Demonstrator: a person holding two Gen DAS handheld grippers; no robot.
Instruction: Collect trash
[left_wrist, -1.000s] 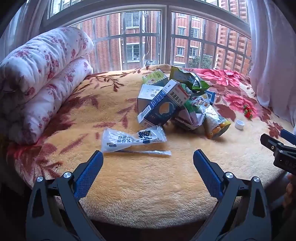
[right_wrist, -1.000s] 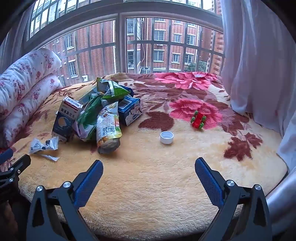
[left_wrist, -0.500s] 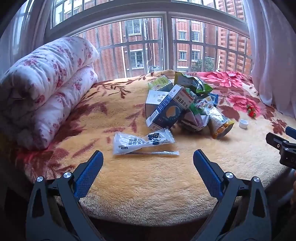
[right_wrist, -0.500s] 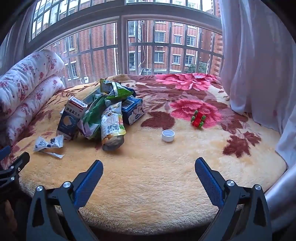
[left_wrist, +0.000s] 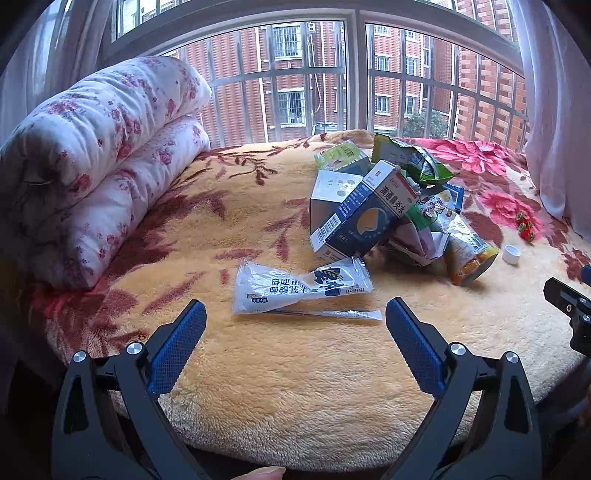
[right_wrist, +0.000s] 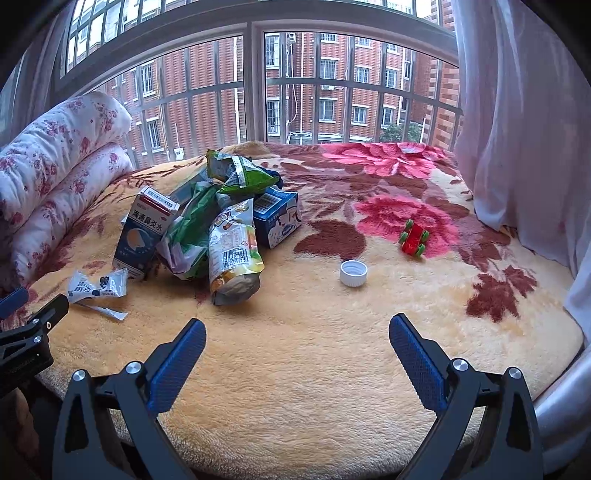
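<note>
Trash sits heaped on the floral blanket (left_wrist: 303, 373): a blue carton (left_wrist: 364, 218), green snack bags (right_wrist: 236, 175) and a yellow pouch (right_wrist: 232, 254), with a white wrapper (left_wrist: 299, 286) lying flat at the pile's seven o'clock, long axis running nine to three. Since a moment ago everything looms closer. Left gripper (left_wrist: 295, 328) and right gripper (right_wrist: 297, 345) both hover empty, jaws spread wide.

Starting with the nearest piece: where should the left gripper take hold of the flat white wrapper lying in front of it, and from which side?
The white wrapper lies flat and crumpled on the plush blanket, long axis running left to right. Probably best to bring the open left gripper down from above at the near edge and pinch across the puckered middle, where the film rises off the pile. The thin straw sleeve beside it may get caught too.
</note>
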